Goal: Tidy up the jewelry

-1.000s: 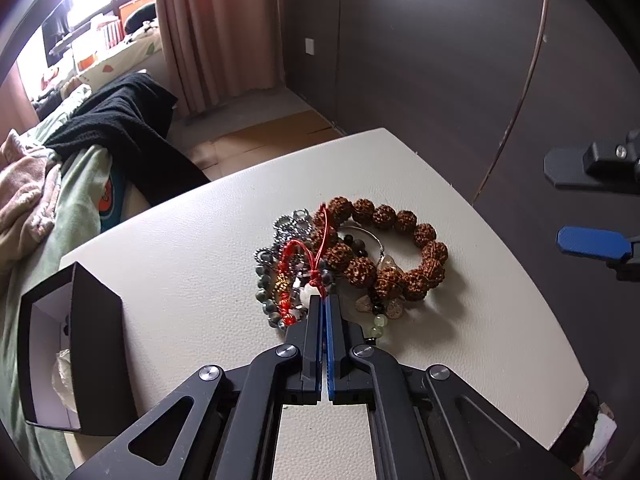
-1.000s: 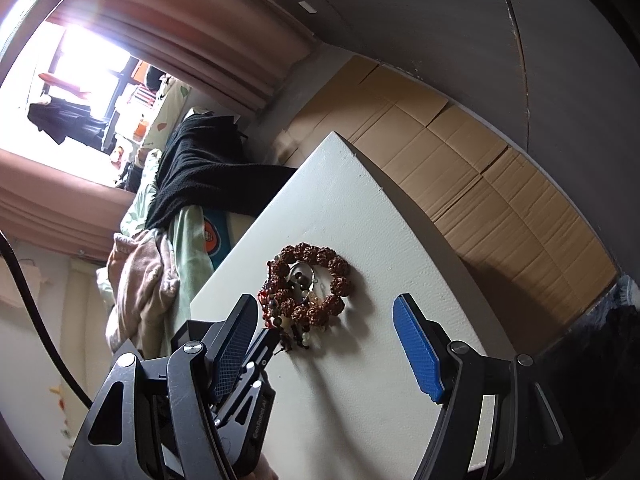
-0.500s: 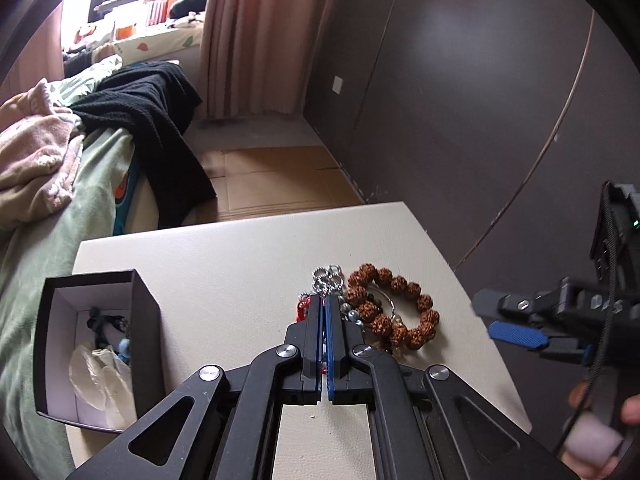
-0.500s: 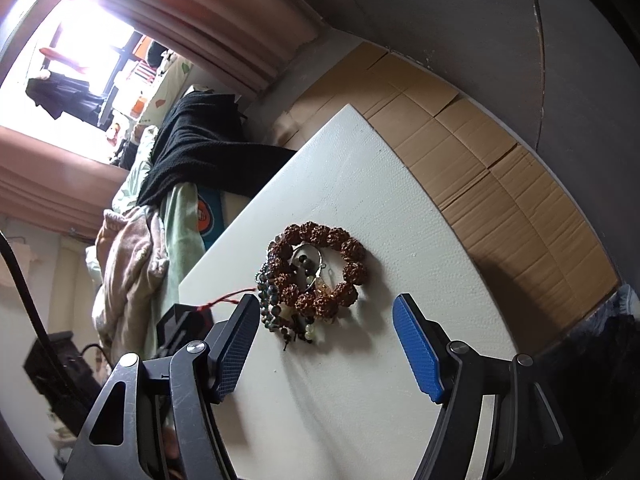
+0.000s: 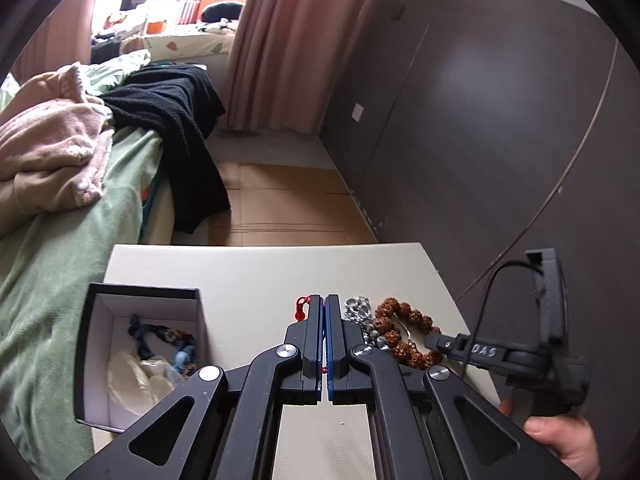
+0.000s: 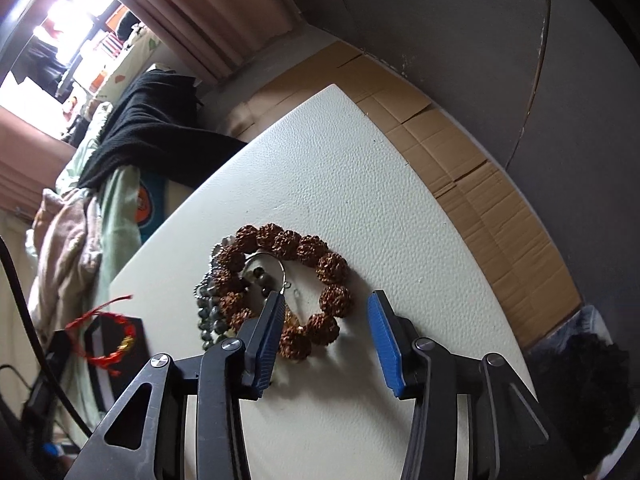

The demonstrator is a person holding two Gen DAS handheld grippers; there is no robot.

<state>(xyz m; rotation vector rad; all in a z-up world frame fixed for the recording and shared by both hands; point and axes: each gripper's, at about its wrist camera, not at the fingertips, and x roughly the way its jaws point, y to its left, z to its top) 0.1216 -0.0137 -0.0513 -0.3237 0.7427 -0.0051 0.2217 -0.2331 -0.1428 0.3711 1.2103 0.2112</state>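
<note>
My left gripper (image 5: 324, 300) is shut on a red string bracelet (image 5: 301, 309) and holds it above the white table (image 5: 256, 276). The bracelet also hangs in the air at the left of the right wrist view (image 6: 105, 336). A black box (image 5: 100, 354), white inside, stands at the table's left and holds a blue bracelet (image 5: 164, 338) and clear wrapping. A brown bead bracelet (image 6: 296, 280) lies on the table with a grey bead strand (image 6: 208, 312) and a silver ring (image 6: 266, 270). My right gripper (image 6: 326, 308) is open, just above the brown bracelet's near side.
A bed with green bedding (image 5: 48, 248), a pink garment (image 5: 44, 152) and a black garment (image 5: 176, 120) lies left of the table. Cardboard (image 6: 472, 168) covers the floor beyond the table. A dark wall (image 5: 500, 120) runs along the right.
My left gripper has lifted the red bracelet off the pile and pulled back and left, toward the box. My right gripper has moved closer to the brown bracelet.
</note>
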